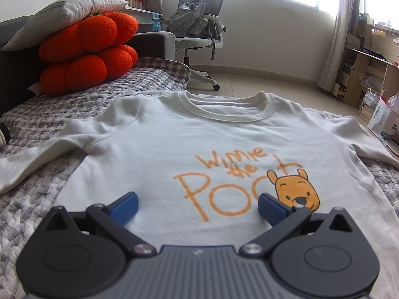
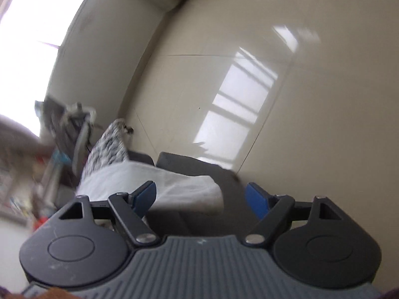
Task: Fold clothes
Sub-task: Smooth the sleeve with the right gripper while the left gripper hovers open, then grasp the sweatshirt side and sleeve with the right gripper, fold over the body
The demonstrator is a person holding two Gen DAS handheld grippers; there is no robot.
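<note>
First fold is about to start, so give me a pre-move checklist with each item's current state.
1. White T-shirt lies front up, collar away: ok.
2. Left sleeve spread out on the quilt: ok.
3. Left gripper open over the shirt's lower part: ok.
4. Right gripper open, holding nothing: ok.
5. Right gripper aimed at the shirt: not ok; its tilted, blurred view shows mostly floor.
6. Hem flat: cannot tell, hidden by the left gripper.

Soft matt white cotton on the T-shirt (image 1: 154, 144), its orange print flat and dull. Under it, a chunky, nubbly grey knit blanket (image 1: 37, 209). Fuzzy orange plush cushion (image 1: 84, 52). Right view: glossy cream floor tiles (image 2: 311, 99), mirror-smooth.
</note>
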